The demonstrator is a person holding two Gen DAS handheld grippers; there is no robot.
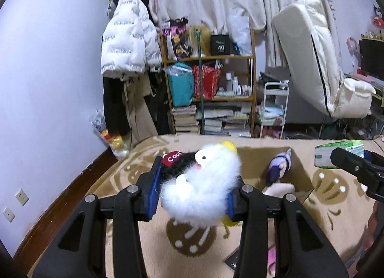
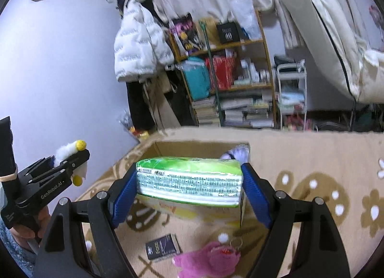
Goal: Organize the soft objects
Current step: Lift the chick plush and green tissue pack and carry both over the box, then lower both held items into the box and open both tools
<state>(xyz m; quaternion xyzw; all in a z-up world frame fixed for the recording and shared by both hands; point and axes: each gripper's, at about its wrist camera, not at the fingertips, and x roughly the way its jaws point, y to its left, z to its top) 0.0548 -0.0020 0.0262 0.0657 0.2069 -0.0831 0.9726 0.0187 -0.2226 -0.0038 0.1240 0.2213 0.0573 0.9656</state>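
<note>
Between left tongs (image 1: 192, 186): fluffy penguin (image 1: 206, 182), clamped.

soft fur, shiny wrap and matt plastic

the plush toy (image 1: 204, 182) is long, fluffy white fur with a black woolly patch and smooth yellow parts. the tissue pack (image 2: 189, 180) is wrapped in glossy green and white plastic film. each gripper (image 1: 192, 191) (image 2: 189, 186) is matt black plastic with ribbed blue pads and shiny metal bolts. the cardboard box (image 1: 259, 157) is dull brown. the carpet (image 2: 312, 157) is short beige pile. a pink plush (image 2: 211, 261) looks fuzzy.
</note>
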